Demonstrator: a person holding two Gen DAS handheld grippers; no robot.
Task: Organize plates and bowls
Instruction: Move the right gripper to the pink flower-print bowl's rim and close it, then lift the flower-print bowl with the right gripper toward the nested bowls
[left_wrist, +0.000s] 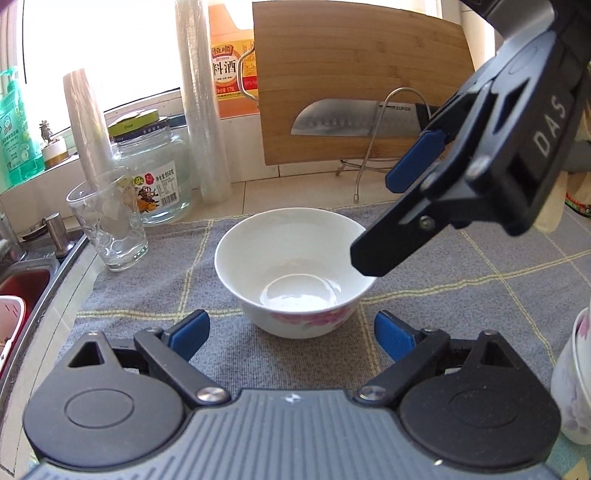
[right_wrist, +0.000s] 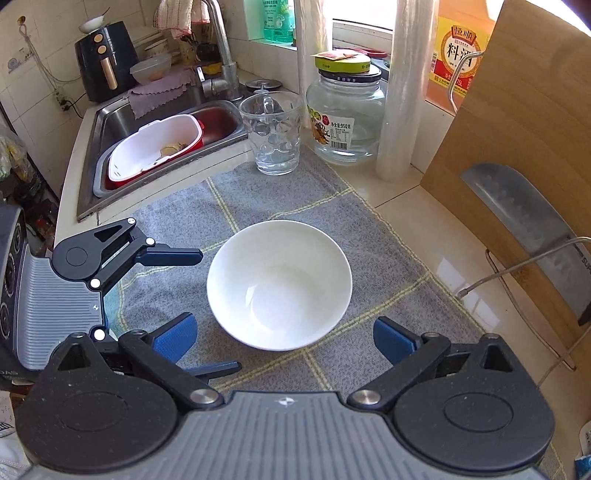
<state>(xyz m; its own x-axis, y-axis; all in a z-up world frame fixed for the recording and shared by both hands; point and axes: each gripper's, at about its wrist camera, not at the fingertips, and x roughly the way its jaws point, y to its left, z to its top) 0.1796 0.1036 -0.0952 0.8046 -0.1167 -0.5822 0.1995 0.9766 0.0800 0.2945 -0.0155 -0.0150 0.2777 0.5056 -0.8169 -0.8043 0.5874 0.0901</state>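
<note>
A white bowl (left_wrist: 295, 269) with a pink flower print stands upright and empty on the grey checked cloth (left_wrist: 155, 280); it also shows in the right wrist view (right_wrist: 279, 284). My left gripper (left_wrist: 291, 332) is open, its blue pads either side of the bowl's near side, not touching. My right gripper (right_wrist: 282, 338) is open, just short of the bowl. In the left wrist view the right gripper (left_wrist: 391, 221) hangs over the bowl's right rim. In the right wrist view the left gripper (right_wrist: 207, 310) sits left of the bowl. A second flowered dish (left_wrist: 576, 376) shows at the right edge.
A drinking glass (right_wrist: 275, 133), a glass jar (right_wrist: 345, 118), film rolls (right_wrist: 400, 92) and a cooking wine bottle (right_wrist: 458, 55) stand behind the cloth. A cutting board (left_wrist: 362, 81) with a knife (left_wrist: 351, 120) leans in a wire rack. The sink (right_wrist: 110, 122) holds a red-and-white basket.
</note>
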